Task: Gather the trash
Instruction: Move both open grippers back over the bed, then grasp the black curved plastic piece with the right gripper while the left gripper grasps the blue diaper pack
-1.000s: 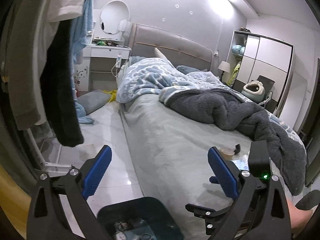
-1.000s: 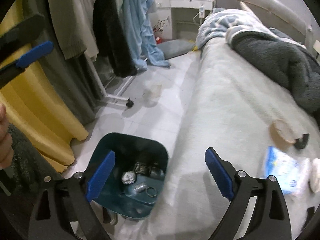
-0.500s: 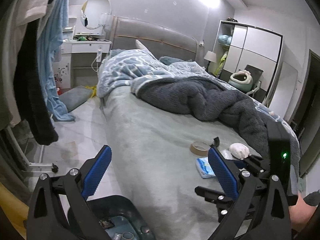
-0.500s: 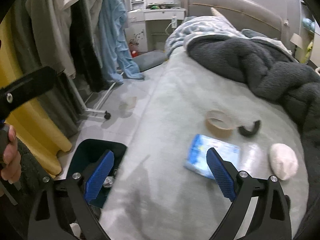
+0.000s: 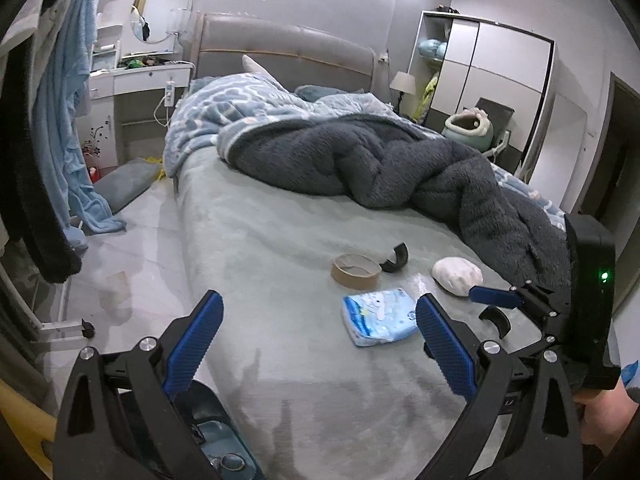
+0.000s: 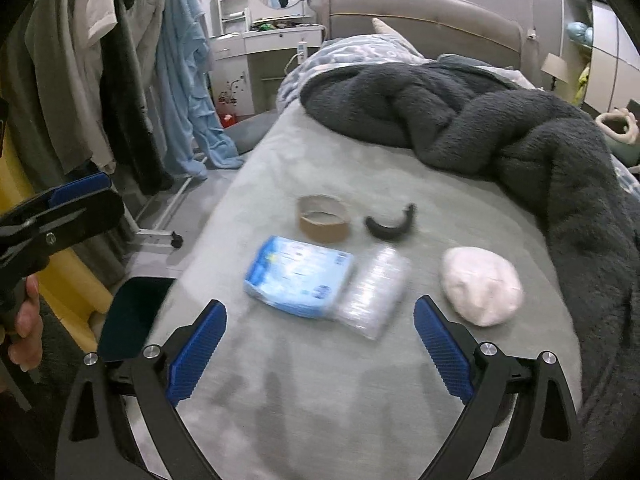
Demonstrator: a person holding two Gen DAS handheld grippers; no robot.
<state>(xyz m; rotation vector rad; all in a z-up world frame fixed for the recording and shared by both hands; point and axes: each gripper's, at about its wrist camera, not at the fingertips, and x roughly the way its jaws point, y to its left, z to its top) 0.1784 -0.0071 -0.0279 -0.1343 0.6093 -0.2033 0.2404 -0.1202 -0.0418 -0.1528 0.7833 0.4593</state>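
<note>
right gripper (image 6: 316, 354) nearer | jaws spread, both | tissue pack (image 6: 298, 280) just ahead, long axis left-right | bed (image 6: 280, 380)

Bare grey-green bed sheet (image 6: 304, 400) lay open ahead of the wide-spread right gripper (image 6: 318, 344). Blue tissue pack (image 6: 298, 276), brown tape roll (image 6: 323, 218), black curved strip (image 6: 390, 224) and white crumpled wad (image 6: 482, 286) sat apart. Dark grey fleece blanket (image 6: 500, 128) blocked the far side.
</note>
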